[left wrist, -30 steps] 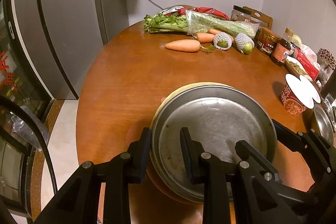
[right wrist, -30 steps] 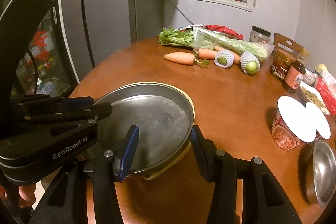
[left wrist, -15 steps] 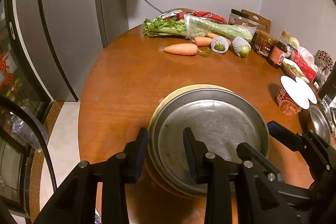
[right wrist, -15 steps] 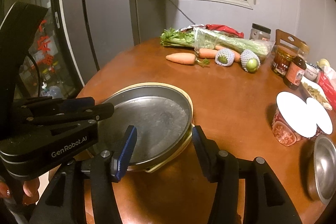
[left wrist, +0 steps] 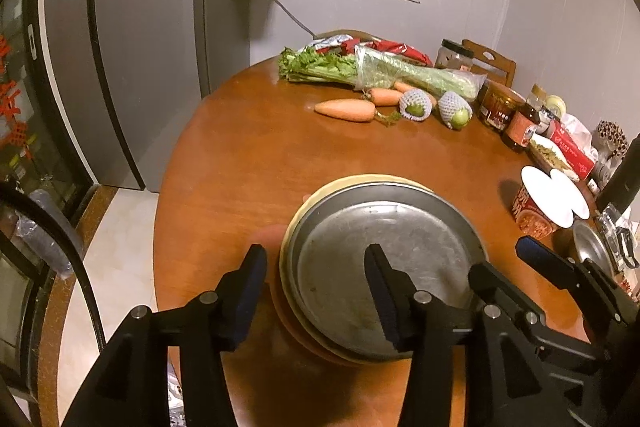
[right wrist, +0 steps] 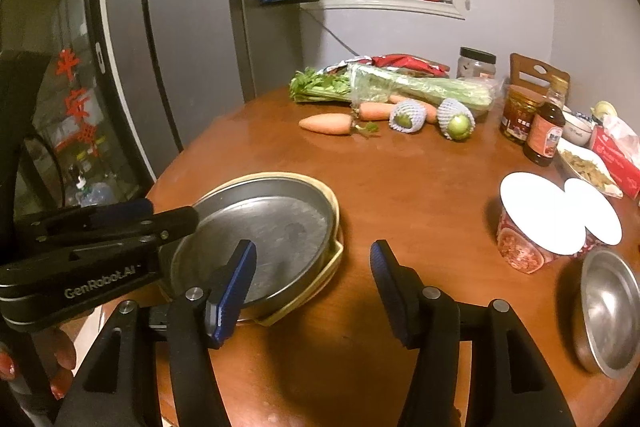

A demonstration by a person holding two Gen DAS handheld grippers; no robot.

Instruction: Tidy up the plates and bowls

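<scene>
**— Where are you with the plates?**

— I judge the stacking step is just finishing. The steel plate (left wrist: 384,267) sits on top of the cream plate (left wrist: 360,179), with an orange one (left wrist: 298,337) peeking out underneath, all at the near edge of the tabletop (left wrist: 256,163). My left tongs (left wrist: 316,291) are opening, straddling the stack's near-left rim, the pads clear of it. My right tongs (right wrist: 312,291) are opening too, over the stack's right rim, gripping nothing.

**— So both are let go?**

— Yes, neither one holds anything.

**— What comes next?**

— Probably the steel bowl (right wrist: 608,311), which stands alone to the right, just beside the instant noodle cups (right wrist: 536,227). My right tongs would have to swing over, take its rim and bring it back without knocking those cups. Its thin, slick rim may slip, so I'd want a firm bite.
</scene>
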